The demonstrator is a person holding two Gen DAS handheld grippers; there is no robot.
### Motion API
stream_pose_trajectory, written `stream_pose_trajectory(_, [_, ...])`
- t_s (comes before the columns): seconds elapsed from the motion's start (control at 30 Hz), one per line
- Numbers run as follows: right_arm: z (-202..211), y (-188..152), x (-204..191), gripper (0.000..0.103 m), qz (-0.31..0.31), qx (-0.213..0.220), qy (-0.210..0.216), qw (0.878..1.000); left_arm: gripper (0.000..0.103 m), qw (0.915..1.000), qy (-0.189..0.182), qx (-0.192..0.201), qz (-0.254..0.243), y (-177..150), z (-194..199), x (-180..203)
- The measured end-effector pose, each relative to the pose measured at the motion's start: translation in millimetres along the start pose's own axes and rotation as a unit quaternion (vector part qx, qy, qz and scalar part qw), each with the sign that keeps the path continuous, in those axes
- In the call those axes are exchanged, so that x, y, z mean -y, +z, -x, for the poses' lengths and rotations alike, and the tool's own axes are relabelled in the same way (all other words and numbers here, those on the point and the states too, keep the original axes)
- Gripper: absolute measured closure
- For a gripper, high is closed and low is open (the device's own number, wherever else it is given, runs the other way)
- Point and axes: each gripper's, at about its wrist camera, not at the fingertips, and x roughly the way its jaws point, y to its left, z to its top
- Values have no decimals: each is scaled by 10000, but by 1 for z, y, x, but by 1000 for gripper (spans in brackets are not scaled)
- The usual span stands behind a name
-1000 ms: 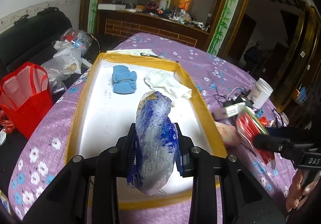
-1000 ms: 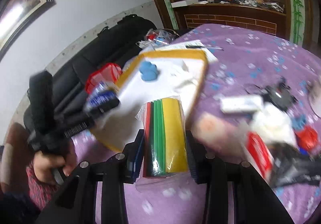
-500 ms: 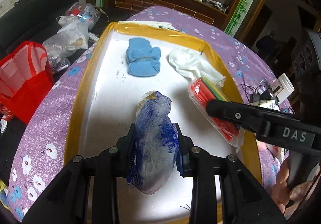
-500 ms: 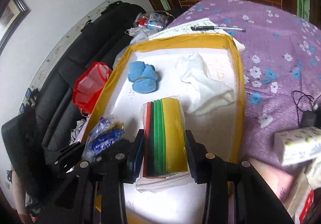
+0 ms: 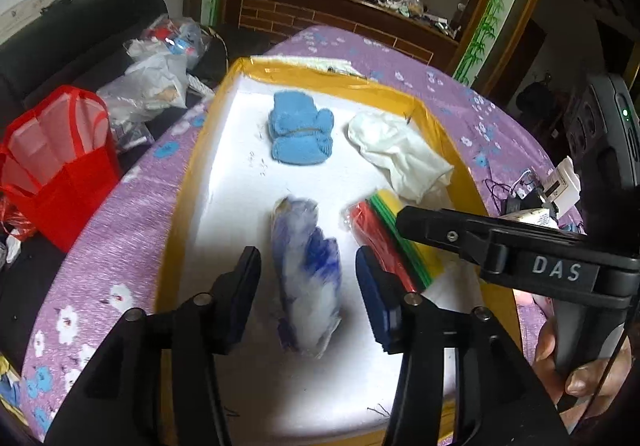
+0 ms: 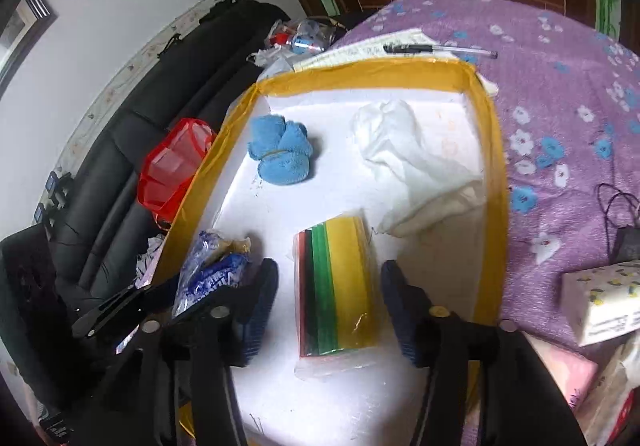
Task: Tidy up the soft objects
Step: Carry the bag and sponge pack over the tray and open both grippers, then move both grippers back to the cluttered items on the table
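Note:
A yellow-rimmed tray [image 5: 180,214] with a white floor holds a blue cloth bundle [image 5: 302,134] and a crumpled white cloth [image 5: 400,154] at its far end. My left gripper [image 5: 310,288] is opening. A blue-and-white plastic bag [image 5: 308,270] lies on the tray floor between its pads, clear of both. In the right wrist view my right gripper [image 6: 330,300] is also opening. A clear packet of red, green and yellow sheets [image 6: 340,286] lies flat between its pads, untouched. That bag [image 6: 212,274] sits just left of the packet.
A red mesh bag [image 5: 60,166] and plastic bags [image 5: 160,74] sit left of the table by a black sofa [image 6: 120,150]. On the purple floral cloth lie a pen [image 6: 436,48], a tissue box [image 6: 600,302] and cables [image 6: 620,214]. A hand [image 5: 580,378] holds the right gripper.
The right gripper swung left from the cluttered table side to over the tray. Both grippers sank and their jaws parted, leaving the bag and the packet lying on the tray floor.

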Motion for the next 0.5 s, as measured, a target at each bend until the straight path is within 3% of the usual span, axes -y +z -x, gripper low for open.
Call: stream_pose_trajectory(0.5, [67,-19,9,43,-16,444,491,9978,54,9996,-35,271,-78,-11,34,19])
